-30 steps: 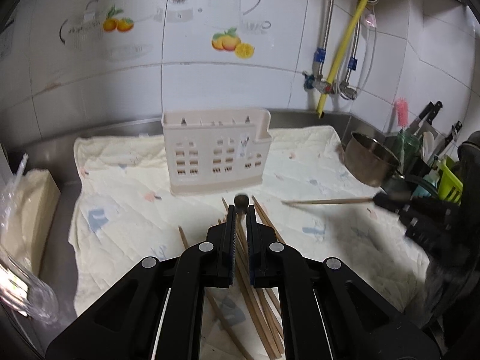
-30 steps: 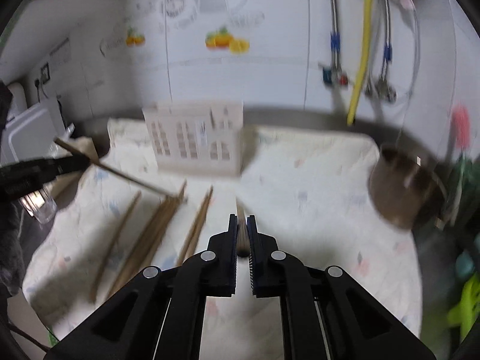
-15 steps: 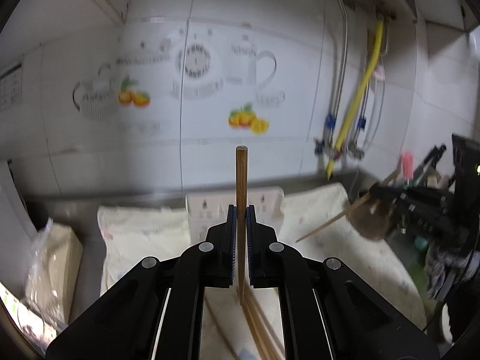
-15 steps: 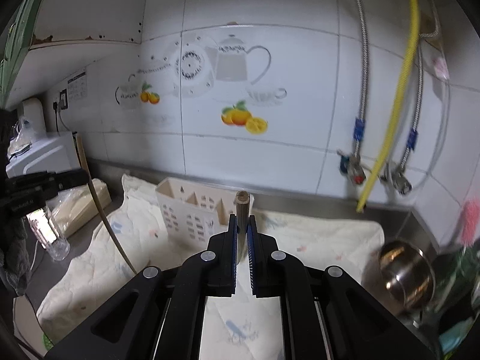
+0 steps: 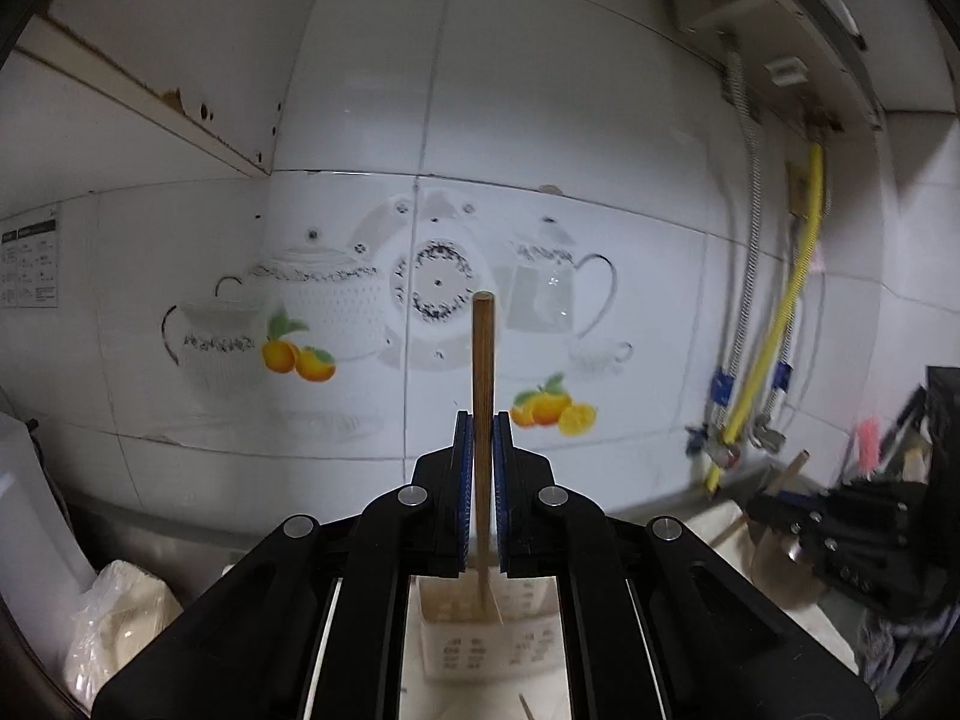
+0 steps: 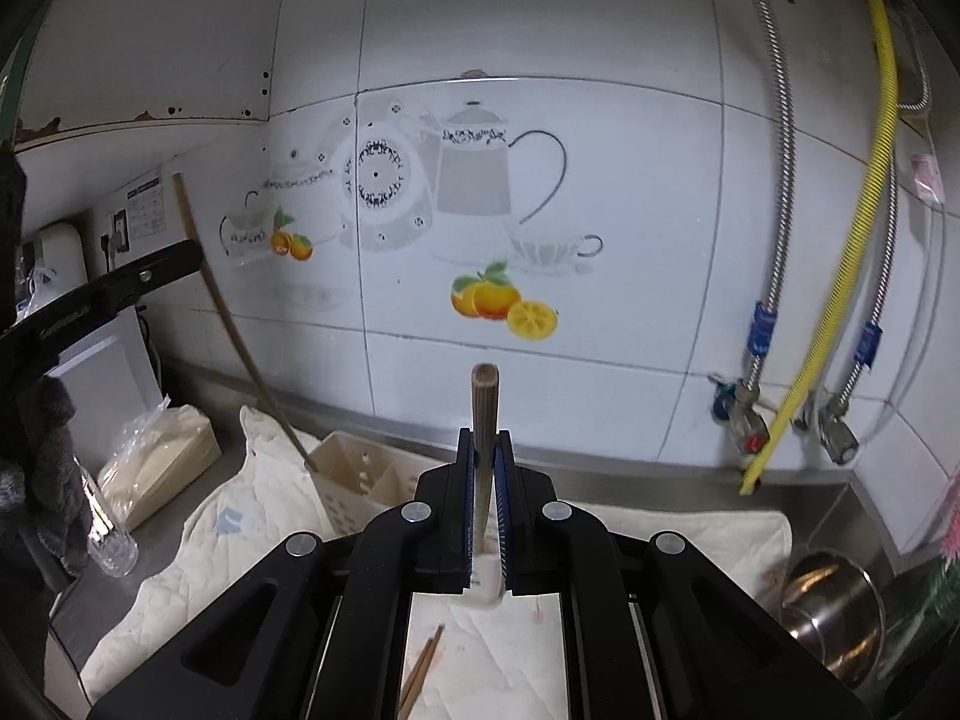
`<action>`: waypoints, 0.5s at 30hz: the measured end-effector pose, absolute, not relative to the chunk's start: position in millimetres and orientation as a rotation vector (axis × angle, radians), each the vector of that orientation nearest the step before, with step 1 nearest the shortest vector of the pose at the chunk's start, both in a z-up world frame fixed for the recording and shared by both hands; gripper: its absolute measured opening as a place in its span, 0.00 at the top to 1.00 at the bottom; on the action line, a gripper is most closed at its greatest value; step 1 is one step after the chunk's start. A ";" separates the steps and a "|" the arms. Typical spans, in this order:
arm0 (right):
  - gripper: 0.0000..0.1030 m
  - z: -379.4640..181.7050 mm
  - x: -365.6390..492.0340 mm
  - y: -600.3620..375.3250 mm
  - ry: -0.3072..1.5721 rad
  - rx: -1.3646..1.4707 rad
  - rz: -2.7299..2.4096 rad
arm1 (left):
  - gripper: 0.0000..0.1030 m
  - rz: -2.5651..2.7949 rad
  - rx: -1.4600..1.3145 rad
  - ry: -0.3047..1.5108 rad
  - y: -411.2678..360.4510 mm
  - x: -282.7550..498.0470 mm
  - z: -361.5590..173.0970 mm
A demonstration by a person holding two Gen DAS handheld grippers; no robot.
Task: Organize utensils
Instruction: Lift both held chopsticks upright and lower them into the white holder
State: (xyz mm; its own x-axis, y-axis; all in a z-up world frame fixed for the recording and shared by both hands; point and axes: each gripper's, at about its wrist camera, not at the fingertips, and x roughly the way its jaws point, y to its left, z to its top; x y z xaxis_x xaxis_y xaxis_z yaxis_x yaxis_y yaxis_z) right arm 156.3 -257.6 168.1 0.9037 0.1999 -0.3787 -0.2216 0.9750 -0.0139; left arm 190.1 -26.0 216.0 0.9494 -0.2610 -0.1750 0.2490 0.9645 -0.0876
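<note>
Both your grippers have risen off the cloth since a second ago, each carrying a chopstick upright. Your left gripper is clamped on its chopstick, whose lower tip sits at the left end of the holder (best seen from the right wrist). Your right gripper is clenched on the other chopstick, above the holder. More chopsticks lie on the cloth; a pot stands to the right.

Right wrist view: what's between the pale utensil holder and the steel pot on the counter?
Only the quilted cloth lies between the utensil holder and the steel pot in the right wrist view; nothing stands on that stretch.
</note>
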 end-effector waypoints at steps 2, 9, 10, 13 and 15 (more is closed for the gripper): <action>0.94 169.7 162.2 -254.5 0.374 -0.064 0.214 | 0.95 -0.254 -0.078 0.179 -23.9 197.8 211.8; 0.94 175.4 170.6 -259.4 0.346 -0.040 0.213 | 0.95 -0.210 -0.088 0.180 -15.7 214.8 193.1; 0.94 175.4 172.2 -260.3 0.345 -0.036 0.213 | 0.95 -0.213 -0.098 0.179 -13.5 215.8 193.0; 0.94 174.4 174.4 -260.2 0.340 -0.027 0.216 | 0.95 -0.209 -0.105 0.165 -11.6 217.3 194.7; 0.94 172.7 176.4 -257.3 0.342 -0.028 0.222 | 0.95 -0.211 -0.109 0.161 -11.8 219.4 196.4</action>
